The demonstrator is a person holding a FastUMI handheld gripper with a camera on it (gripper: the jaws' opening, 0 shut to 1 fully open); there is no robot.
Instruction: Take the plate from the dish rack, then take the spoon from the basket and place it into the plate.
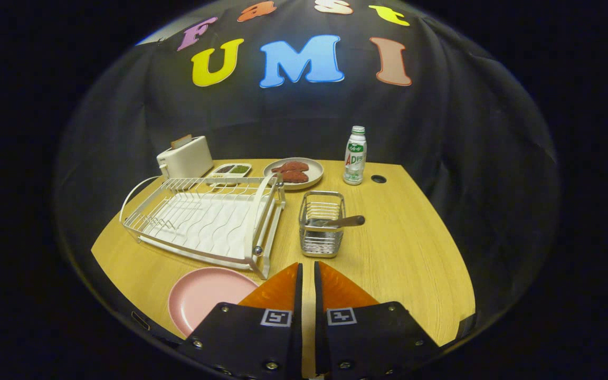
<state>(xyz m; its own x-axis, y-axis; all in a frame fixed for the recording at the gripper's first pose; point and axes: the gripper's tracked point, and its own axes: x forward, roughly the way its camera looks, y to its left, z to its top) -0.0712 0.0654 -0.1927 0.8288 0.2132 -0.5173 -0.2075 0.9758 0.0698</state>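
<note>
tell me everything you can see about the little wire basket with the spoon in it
The small square basket of silvery metal wire stands upright on the light wooden table, just right of the white wire dish rack and apart from it, a short way beyond the closed gripper, which holds nothing. Its walls are thin horizontal wires under a thicker rim. A spoon with a brown wooden handle lies tilted in it, handle resting on the right rim and sticking out.

From above the near edge of the wooden table, the gripper-mounted fisheye looks forward and down over its nearly closed fingers toward the booth's back wall.
</note>
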